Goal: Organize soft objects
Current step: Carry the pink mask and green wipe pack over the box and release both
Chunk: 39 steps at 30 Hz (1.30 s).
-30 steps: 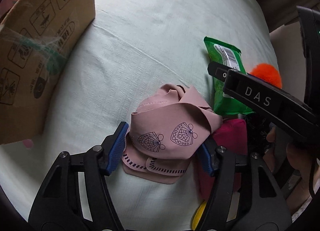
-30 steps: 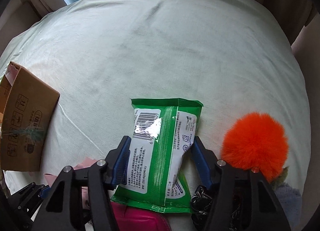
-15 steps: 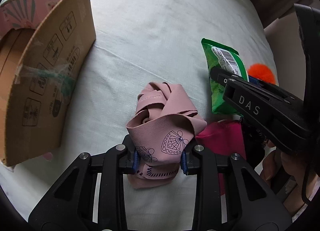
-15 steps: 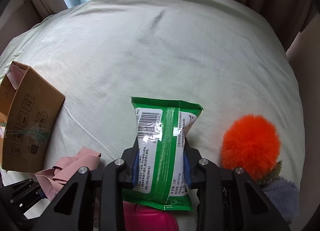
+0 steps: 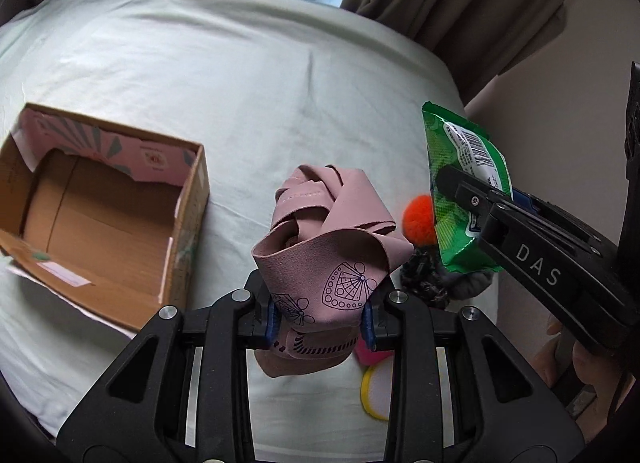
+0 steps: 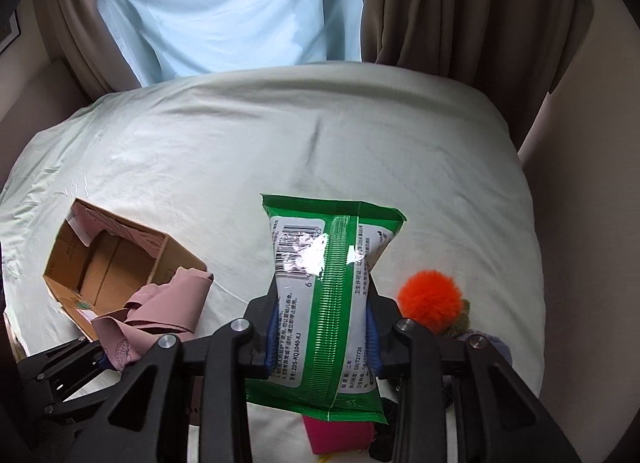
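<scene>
My left gripper [image 5: 320, 319] is shut on a bunched pink cloth [image 5: 324, 247] printed with dark fan shapes, held well above the bed. The right gripper [image 6: 322, 337] is shut on a green wipes pack [image 6: 328, 295], also lifted off the sheet. In the left wrist view that pack [image 5: 464, 187] hangs at the right, with the right gripper [image 5: 480, 203] clamped on it. The pink cloth [image 6: 160, 303] shows at lower left in the right wrist view. An open cardboard box [image 5: 100, 215] lies on the bed to the left, seen again as a box [image 6: 116, 263] beyond the cloth.
An orange pompom [image 6: 430, 301] lies on the pale green sheet [image 6: 280, 135] with a grey knit item [image 5: 468, 283], a magenta piece [image 6: 340, 435] and a yellow-rimmed object [image 5: 376, 391] beneath the grippers. Brown curtains [image 6: 440, 3] and a wall [image 6: 592, 143] bound the bed's far and right sides.
Both grippers closed, the left on the pink cloth and the right on the wipes pack, then rose with them off the bed. The box's open inside has come into view.
</scene>
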Each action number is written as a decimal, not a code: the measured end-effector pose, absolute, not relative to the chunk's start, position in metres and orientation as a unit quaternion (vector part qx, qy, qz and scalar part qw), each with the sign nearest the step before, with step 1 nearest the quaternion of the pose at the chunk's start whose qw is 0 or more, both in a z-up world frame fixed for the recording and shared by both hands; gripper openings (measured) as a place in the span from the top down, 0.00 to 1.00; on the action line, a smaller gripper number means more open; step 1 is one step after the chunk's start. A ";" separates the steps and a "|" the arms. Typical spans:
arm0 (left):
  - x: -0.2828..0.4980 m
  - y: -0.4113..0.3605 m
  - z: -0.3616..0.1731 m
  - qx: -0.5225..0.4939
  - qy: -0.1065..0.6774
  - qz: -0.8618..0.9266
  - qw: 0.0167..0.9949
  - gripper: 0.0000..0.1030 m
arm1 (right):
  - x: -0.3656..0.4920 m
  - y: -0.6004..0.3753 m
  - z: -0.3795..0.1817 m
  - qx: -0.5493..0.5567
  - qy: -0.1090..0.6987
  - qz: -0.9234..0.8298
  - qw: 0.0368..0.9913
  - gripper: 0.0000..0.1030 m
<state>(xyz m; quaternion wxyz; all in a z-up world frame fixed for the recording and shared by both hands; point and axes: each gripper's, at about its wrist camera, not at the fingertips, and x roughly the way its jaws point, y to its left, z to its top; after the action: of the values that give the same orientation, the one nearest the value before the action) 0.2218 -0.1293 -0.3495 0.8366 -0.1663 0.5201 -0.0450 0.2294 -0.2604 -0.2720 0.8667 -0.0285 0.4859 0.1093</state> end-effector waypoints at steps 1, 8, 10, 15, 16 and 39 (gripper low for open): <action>0.215 -0.125 -0.336 -0.166 0.514 -0.049 0.840 0.74 | 0.224 -0.257 -0.259 -0.027 0.481 0.108 0.870 0.70; 0.192 -0.073 -0.258 -0.151 0.483 -0.074 0.859 0.74 | 0.193 -0.209 -0.184 -0.007 0.464 0.100 0.880 0.70; 0.188 -0.050 -0.239 -0.146 0.478 -0.079 0.863 0.74 | 0.186 -0.188 -0.172 -0.003 0.465 0.098 0.880 0.70; 0.189 0.009 -0.208 -0.116 0.472 -0.086 0.870 0.74 | 0.172 -0.128 -0.161 0.008 0.472 0.098 0.876 0.70; 0.190 0.023 -0.204 -0.107 0.472 -0.086 0.871 0.74 | 0.170 -0.116 -0.163 0.014 0.473 0.099 0.875 0.70; 0.252 0.186 -0.347 -0.019 0.600 -0.084 0.795 0.74 | 0.232 0.019 -0.313 0.087 0.619 0.059 0.779 0.70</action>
<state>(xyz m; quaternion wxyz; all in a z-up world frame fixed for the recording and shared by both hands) 0.2517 0.1858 -0.3470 0.7955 -0.0193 0.5999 -0.0837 0.2318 0.0191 -0.3128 0.7787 0.0867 0.6185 0.0588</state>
